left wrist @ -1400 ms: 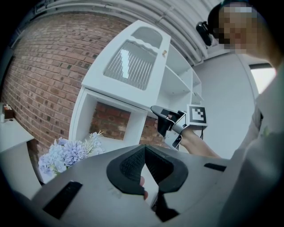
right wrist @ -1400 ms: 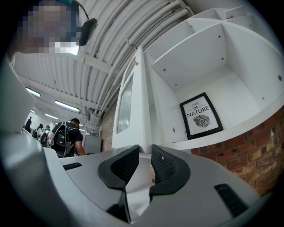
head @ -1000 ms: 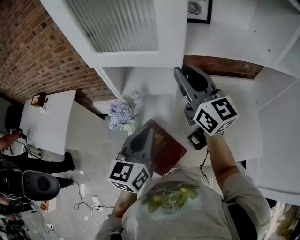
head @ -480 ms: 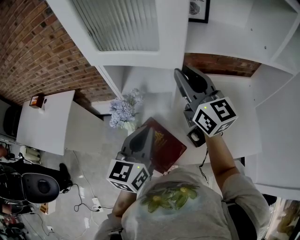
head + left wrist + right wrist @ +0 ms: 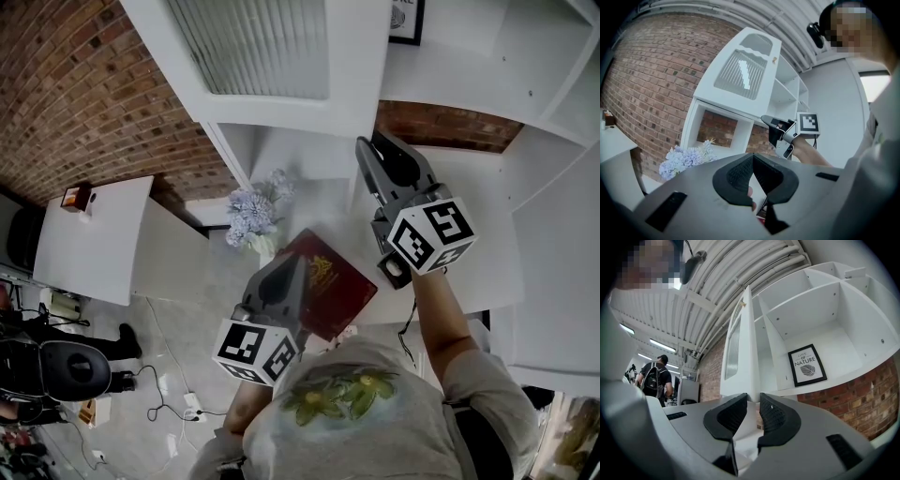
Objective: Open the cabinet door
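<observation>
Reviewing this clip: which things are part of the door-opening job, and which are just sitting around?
In the job: cabinet door, right tongs closed on its lower edge.
Lying about: flowers, red book, framed picture, side table, idle left tongs.

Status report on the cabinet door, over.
Left gripper shut, empty. Right gripper clamped on lower edge of white ribbed-glass cabinet door, standing open. Nothing seen blocking.

My right gripper (image 5: 368,142) had the near edge of the white glass-panelled cabinet door (image 5: 272,56) between its jaws. The door stood out to the left of the white open shelving unit (image 5: 469,84). A black-framed print (image 5: 406,21) sat in a far compartment. Below, a dark red hardback book (image 5: 328,286) lay on the white counter (image 5: 469,234), with a bunch of pale blue flowers (image 5: 253,211) just left of it and the red brick wall (image 5: 84,94) further left.
</observation>
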